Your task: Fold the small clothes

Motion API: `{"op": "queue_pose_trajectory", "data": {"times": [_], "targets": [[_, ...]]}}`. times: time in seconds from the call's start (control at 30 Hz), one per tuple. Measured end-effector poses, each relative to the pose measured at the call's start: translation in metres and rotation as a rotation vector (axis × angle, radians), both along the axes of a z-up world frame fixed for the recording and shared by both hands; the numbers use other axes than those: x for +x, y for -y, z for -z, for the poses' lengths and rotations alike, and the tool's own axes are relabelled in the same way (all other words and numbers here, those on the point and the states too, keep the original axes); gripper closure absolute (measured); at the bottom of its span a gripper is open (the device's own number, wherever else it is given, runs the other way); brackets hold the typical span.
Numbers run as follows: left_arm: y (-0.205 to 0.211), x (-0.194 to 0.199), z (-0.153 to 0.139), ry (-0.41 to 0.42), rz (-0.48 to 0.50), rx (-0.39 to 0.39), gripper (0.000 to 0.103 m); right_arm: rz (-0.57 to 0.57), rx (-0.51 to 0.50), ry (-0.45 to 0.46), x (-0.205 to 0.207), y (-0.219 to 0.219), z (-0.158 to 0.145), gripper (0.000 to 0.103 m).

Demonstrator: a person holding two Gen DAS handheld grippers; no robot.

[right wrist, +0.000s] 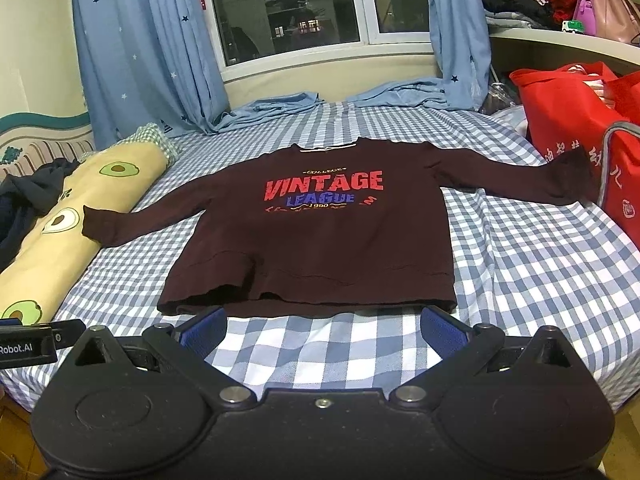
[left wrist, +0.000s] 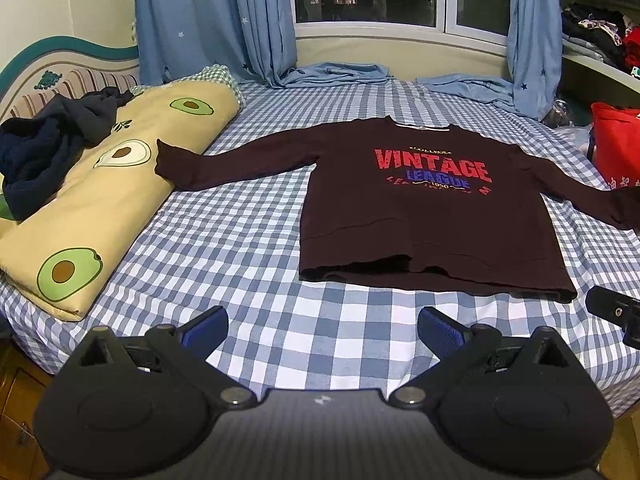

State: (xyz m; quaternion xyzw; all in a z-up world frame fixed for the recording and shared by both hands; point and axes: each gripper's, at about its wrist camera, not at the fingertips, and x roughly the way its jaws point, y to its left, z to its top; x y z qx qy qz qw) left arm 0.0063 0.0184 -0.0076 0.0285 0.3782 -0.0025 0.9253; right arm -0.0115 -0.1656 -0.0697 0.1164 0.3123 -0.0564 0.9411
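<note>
A dark maroon long-sleeved sweatshirt (left wrist: 424, 216) (right wrist: 312, 248) with red and blue "VINTAGE LEAGUE" print lies flat, front up, on the blue checked bed sheet (left wrist: 248, 240) (right wrist: 532, 264), sleeves spread to both sides. My left gripper (left wrist: 322, 328) hovers open over bare sheet near the bed's front edge, to the left of the hem. My right gripper (right wrist: 322, 326) is open just in front of the hem, its blue fingertips (right wrist: 210, 322) close to the fabric edge. Neither holds anything. Part of the right gripper (left wrist: 616, 312) shows at the left wrist view's right edge.
A rolled avocado-print quilt (left wrist: 92, 184) (right wrist: 60, 224) with a dark navy garment (left wrist: 44, 148) on it lies along the left. Red bags (right wrist: 576, 132) (left wrist: 616, 148) stand at the right by the sleeve end. Blue curtains (right wrist: 148, 48) pool at the bed's far edge.
</note>
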Motion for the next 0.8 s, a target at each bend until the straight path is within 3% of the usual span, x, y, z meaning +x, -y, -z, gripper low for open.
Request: {"op": "queue_pose_trajectory", "data": {"times": [0.8], "targets": [[0.0071, 0.0096, 0.0051, -0.026, 0.025, -0.003, 0.001, 0.002, 0.001, -0.045, 0.0089, 0.0047, 0.0076, 0.000]]}}
